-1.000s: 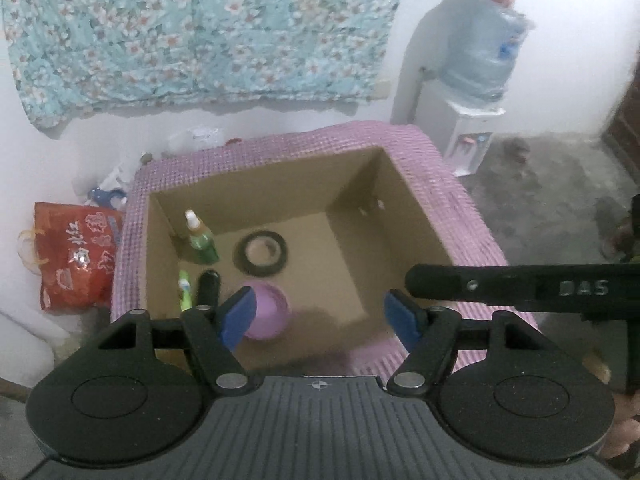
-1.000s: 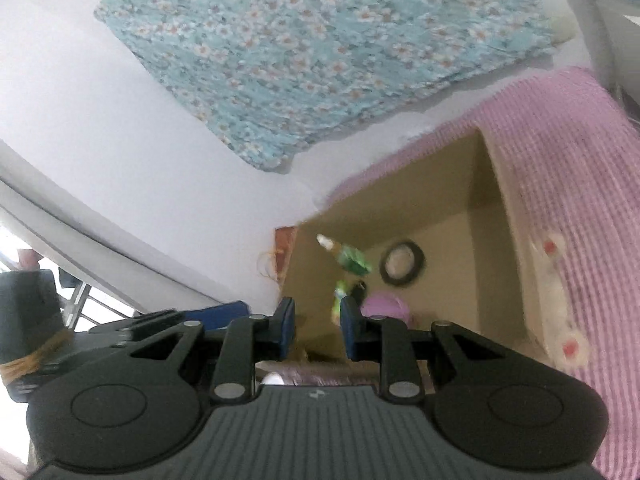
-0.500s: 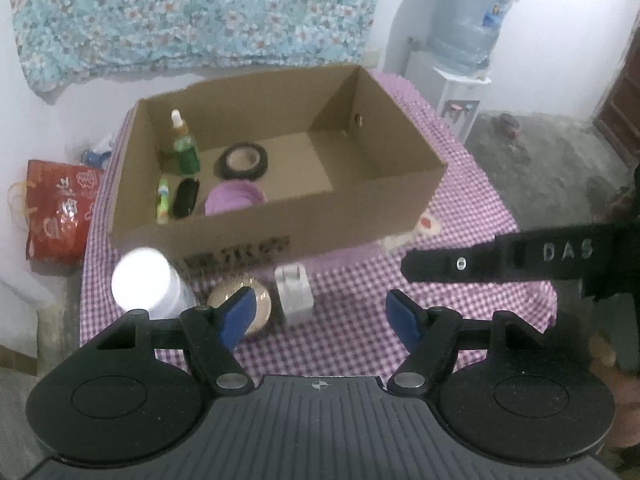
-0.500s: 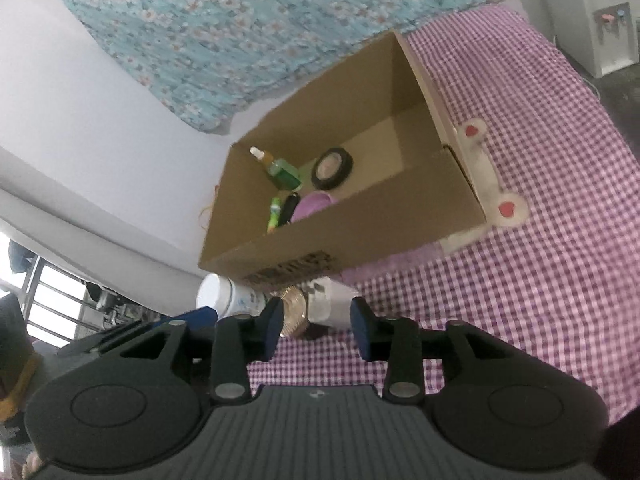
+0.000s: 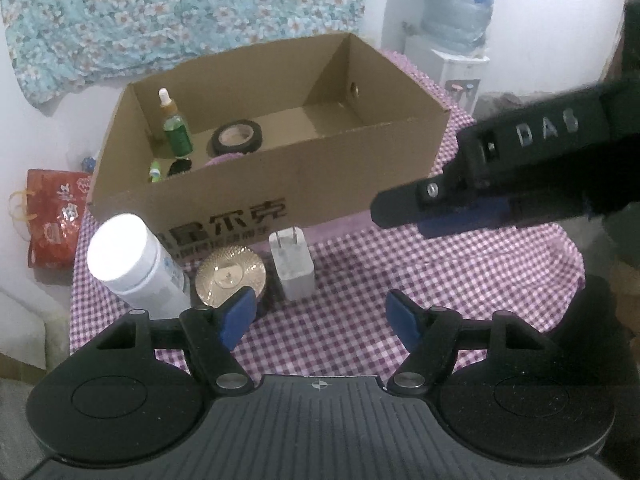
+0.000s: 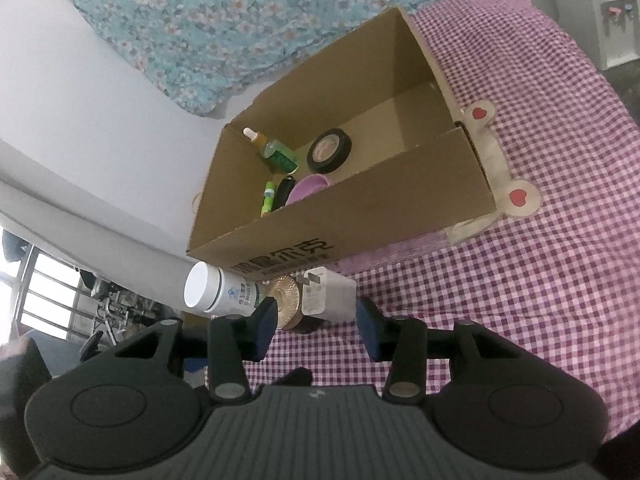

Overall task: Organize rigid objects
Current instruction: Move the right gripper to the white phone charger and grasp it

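Observation:
An open cardboard box (image 5: 304,176) (image 6: 360,208) holds a green dropper bottle (image 5: 176,132) (image 6: 278,152), a black tape roll (image 5: 237,138) (image 6: 330,150), a purple lid (image 6: 308,186), a green tube and a black item. In front of it stand a white bottle (image 5: 132,260) (image 6: 216,290), a gold-lidded jar (image 5: 230,274) (image 6: 286,300) and a white charger plug (image 5: 292,264) (image 6: 330,296). My left gripper (image 5: 320,316) is open and empty, just short of the jar and plug. My right gripper (image 6: 316,322) (image 5: 404,216) is open, with the plug just beyond its tips and nothing between its pads.
A purple checked cloth (image 5: 460,280) covers the table, and a heart-patterned mat (image 6: 508,196) lies under the box's right end. A water dispenser (image 5: 456,40) stands at the back right, a red bag (image 5: 52,216) lies on the floor at left, and a floral cloth (image 5: 180,12) hangs on the wall.
Both grippers came down and back from over the box to the table in front of it. The bottle, jar and plug came into view. The right jaws widened; the left jaws kept their width.

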The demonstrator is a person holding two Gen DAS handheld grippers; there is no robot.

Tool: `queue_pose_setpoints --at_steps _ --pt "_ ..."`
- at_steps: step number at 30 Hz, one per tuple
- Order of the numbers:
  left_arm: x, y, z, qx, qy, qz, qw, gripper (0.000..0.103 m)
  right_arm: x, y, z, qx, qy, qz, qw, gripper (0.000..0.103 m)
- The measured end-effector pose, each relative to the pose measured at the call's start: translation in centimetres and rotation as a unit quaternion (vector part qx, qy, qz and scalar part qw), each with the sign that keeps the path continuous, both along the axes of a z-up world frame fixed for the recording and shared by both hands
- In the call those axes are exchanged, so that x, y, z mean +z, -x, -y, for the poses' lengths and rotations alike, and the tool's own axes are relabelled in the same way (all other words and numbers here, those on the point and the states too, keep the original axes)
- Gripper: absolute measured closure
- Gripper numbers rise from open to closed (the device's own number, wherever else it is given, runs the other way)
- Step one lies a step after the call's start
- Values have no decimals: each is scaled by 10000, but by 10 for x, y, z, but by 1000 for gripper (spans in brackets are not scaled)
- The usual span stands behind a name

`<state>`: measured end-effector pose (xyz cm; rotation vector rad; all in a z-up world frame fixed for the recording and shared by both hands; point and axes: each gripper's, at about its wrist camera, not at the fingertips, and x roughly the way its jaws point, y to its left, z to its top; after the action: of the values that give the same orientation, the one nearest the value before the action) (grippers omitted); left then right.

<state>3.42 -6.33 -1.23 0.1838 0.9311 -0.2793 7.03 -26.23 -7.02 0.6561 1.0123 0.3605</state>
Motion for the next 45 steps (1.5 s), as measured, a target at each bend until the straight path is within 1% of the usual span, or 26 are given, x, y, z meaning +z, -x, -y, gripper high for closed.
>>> queue_pose_setpoints --at_steps 5,9,12,17,22,28,36,38,40,41,45 --pt "-10 -3 -2 38 -107 50 9999 36 -8 -13 -8 143 -40 -125 9998 57" --pt "-14 -10 -4 72 -49 47 10000 39 -15 -24 -16 237 -65 -195 9995 57" --pt "-18 -16 -3 79 -37 78 9999 43 -21 -33 -22 309 -94 -254 9992 57" --pt "-26 -27 0 88 2 2 10000 48 -33 -48 -30 378 -133 -396 9984 57" --pt "-33 -39 1 223 6 -156 9996 53 -46 -62 -36 468 -175 -564 9972 57" --pt "-33 -44 5 171 -78 -92 9998 55 -55 -71 -45 626 -155 -677 9956 57" --pt "-33 -48 11 165 -262 -71 9995 58 -63 -78 -44 526 -265 -734 9956 57" --pt "-34 -52 12 178 -301 -82 9994 62 -65 -78 -41 471 -313 -784 9953 57" --pt "-36 -53 11 210 -205 -214 9993 66 -68 -76 -38 400 -377 -809 9952 57" --pt "-37 -53 11 222 -170 -236 9993 67 -69 -75 -35 364 -434 -812 9951 57" --pt "-40 -55 11 187 -211 -340 9990 68 -72 -72 -31 303 -557 -836 9945 58"
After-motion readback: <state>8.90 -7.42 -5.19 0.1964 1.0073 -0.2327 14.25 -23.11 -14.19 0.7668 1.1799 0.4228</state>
